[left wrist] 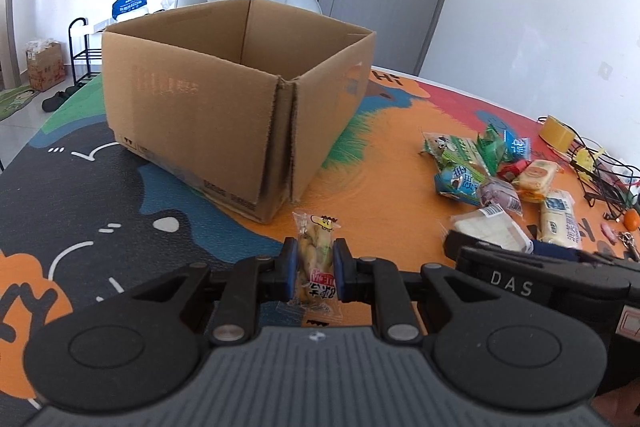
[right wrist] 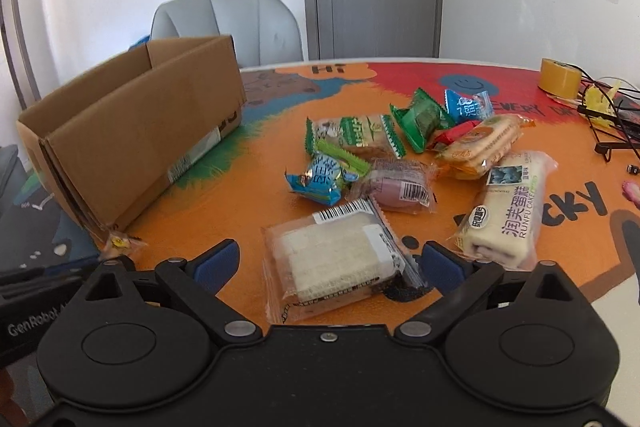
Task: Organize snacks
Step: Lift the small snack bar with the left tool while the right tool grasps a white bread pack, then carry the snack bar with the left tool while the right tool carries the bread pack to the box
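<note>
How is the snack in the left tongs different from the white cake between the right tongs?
The yellow snack is narrow and pinched in the shut left tongs; the white cake is wide and flat on the table, between the open right tongs. Both have clear wrappers.

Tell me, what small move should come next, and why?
Probably carry the small snack packet forward over the cardboard box and drop it: the left gripper is already shut on it, the box stands open just ahead, and the right gripper is still open around the white cake pack.
</note>
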`<state>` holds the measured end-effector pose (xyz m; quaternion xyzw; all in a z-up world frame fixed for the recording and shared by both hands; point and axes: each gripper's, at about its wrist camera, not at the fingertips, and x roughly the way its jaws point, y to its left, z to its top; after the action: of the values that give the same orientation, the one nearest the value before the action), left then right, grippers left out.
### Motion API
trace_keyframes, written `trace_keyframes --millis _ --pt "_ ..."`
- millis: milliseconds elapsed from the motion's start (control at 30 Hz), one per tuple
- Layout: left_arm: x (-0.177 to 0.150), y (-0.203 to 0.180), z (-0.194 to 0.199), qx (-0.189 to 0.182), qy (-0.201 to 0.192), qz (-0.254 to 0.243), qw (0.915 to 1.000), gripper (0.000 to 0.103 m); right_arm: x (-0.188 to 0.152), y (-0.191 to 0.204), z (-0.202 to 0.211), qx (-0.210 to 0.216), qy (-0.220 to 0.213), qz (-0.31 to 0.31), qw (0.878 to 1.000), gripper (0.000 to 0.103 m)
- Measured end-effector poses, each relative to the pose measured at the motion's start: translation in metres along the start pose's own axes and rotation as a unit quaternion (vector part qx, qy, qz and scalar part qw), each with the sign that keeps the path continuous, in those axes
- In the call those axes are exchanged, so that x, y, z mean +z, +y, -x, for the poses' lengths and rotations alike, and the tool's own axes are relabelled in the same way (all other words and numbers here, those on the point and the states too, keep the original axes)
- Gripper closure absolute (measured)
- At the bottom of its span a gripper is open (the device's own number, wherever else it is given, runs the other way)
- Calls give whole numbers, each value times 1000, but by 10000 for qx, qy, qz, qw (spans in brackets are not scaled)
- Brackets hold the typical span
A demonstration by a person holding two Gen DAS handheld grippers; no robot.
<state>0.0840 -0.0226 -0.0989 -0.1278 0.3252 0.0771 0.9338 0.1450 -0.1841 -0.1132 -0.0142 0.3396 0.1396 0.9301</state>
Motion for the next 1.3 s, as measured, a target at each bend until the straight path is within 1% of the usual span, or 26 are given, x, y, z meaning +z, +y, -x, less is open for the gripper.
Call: trace_keyframes --millis 33,67,100,200,467,633,767,967,1100,1300 --pt "0 0 0 26 -16 0 10000 86 -1 -1 1 69 20 -18 10000 28" --pt "1 1 1 42 -26 5 10000 86 -2 -1 3 127 11 -36 9999 37" --pt "1 0 2 50 -34 8 10000 86 -3 0 5 141 1 -7 9999 40" --pt "1 -1 5 76 -75 -21 9999 86 -6 -2 12 224 -25 -89 9997 43" --pt "4 -5 25 68 -314 -137 9994 86 -4 -12 31 328 -300 -458 9980 45" --pt "9 -5 39 49 -446 -129 9989 86 4 -13 41 411 -492 -565 9963 45" --pt "15 -3 52 58 -660 -115 9977 86 14 -8 47 471 -640 -627 9949 45" --pt "27 5 66 25 -912 -13 9958 86 26 3 54 529 -766 -579 9940 45" --pt "35 9 69 34 -998 94 9950 86 33 10 58 570 -861 -525 9933 45" --pt "47 13 74 6 -1189 118 9928 86 44 19 60 649 -973 -471 9920 45"
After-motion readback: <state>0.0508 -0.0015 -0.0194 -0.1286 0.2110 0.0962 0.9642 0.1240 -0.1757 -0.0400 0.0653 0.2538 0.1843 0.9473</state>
